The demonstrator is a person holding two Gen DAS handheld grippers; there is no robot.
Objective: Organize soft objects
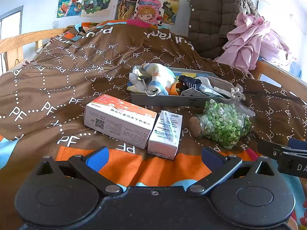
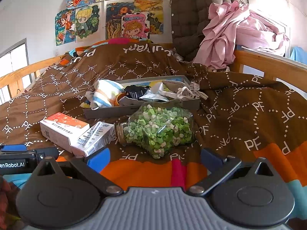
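A grey tray (image 1: 163, 100) (image 2: 107, 113) rests on the brown bedspread, filled with soft things: a striped pastel towel (image 1: 161, 78) (image 2: 106, 94), a dark striped sock (image 1: 189, 83) (image 2: 136, 93) and a beige drawstring pouch (image 1: 220, 85) (image 2: 178, 88). In front of it lie an orange-and-white box (image 1: 117, 122) (image 2: 63, 129), a small white carton (image 1: 166, 134) (image 2: 94, 140) and a corked glass jar of green paper stars (image 1: 222, 123) (image 2: 159, 131). My left gripper (image 1: 153, 156) is open, low over the bedspread, just short of the carton. My right gripper (image 2: 155, 158) is open in front of the jar.
A wooden bed rail (image 1: 17, 44) (image 2: 268, 65) runs along both sides. A brown quilted coat (image 1: 214, 17) (image 2: 191, 15) and pink cloth (image 1: 253, 40) (image 2: 236, 32) hang at the back right. Cartoon posters (image 1: 134, 2) cover the wall. Each gripper shows at the other view's edge.
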